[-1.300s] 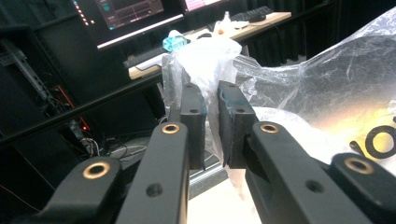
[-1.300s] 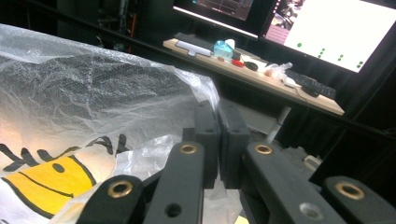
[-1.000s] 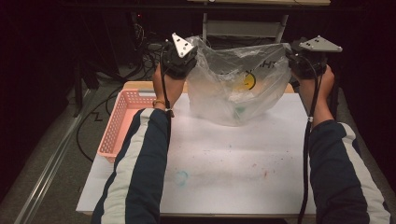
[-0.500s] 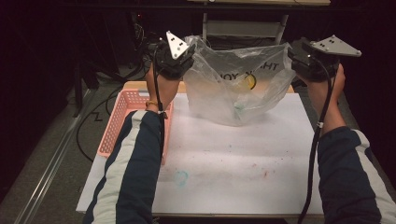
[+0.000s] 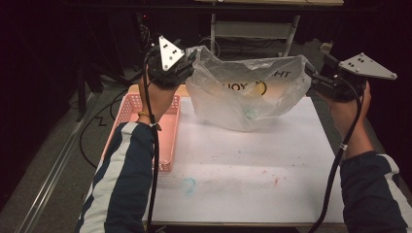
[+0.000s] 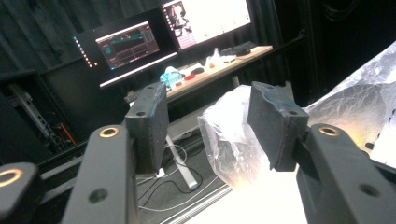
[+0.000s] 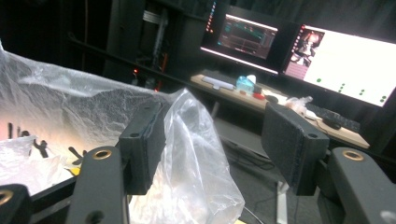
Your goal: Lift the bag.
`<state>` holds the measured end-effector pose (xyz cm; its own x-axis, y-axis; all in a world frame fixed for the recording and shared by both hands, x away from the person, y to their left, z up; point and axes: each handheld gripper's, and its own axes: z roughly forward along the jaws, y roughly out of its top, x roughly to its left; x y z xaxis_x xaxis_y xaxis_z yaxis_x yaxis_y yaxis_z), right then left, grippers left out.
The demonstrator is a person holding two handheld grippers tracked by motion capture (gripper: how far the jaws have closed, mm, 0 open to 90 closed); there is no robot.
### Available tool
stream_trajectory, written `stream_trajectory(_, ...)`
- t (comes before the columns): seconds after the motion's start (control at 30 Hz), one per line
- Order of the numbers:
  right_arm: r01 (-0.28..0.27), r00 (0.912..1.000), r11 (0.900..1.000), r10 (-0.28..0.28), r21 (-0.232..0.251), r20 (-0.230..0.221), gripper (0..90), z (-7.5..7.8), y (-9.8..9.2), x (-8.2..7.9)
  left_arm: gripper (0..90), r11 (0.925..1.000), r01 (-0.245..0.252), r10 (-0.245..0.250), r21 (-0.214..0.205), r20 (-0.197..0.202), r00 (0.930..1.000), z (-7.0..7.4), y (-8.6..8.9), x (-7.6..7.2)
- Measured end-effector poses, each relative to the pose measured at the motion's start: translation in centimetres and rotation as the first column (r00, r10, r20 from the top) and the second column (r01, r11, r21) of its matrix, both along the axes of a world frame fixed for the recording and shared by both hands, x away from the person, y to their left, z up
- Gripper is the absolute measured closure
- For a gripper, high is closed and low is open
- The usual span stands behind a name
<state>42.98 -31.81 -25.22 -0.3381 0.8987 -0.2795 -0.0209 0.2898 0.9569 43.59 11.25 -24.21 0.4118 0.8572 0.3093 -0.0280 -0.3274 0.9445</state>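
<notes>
A clear plastic bag (image 5: 248,97) with black print and a yellow spot sits at the back of the white table (image 5: 252,174), its mouth spread wide. My left gripper (image 5: 191,56) is at the bag's left top corner. In the left gripper view its jaws have just been opening, and the gripper (image 6: 208,107) now stands open with a bag (image 6: 229,140) corner hanging loose beyond the gap. My right gripper (image 5: 311,74) is at the bag's right corner. Its jaws have also just been opening, and the gripper (image 7: 215,126) is open with bag (image 7: 196,163) film slack between the pads.
A pink mesh basket (image 5: 145,121) lies along the table's left edge. Faint paint smears mark the table's near half. Behind the table are a desk with small items (image 6: 205,70), lit monitors (image 7: 345,60) and cables on the floor (image 5: 97,126).
Both hands have moved outward, the left one to the left and the right one to the right. Both pairs of jaws have opened off the bag's corners. The bag mouth looks wider.
</notes>
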Motion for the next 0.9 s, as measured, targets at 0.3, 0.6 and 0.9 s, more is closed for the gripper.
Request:
stream_trajectory(0.3,-0.038,0.9993,0.9991,0.038,-0.019,-0.004,37.1,-0.9,-0.8,-2.7,34.5,0.9992,0.037,-0.038,0.011,0.029,0.9989,-0.6,1.1,-3.1)
stream_trajectory(0.6,-0.053,0.9982,0.9986,0.053,0.001,0.028,36.9,-0.5,-1.2,-4.5,31.2,0.9989,0.044,-0.043,-0.016,0.077,0.9961,0.7,3.2,-6.1)
stream_trajectory(0.9,-0.034,0.9990,0.9994,0.034,0.006,-0.027,34.7,-3.6,-2.6,-5.3,23.5,0.9966,0.037,-0.037,0.074,-0.007,0.9993,-5.2,5.8,-8.7)
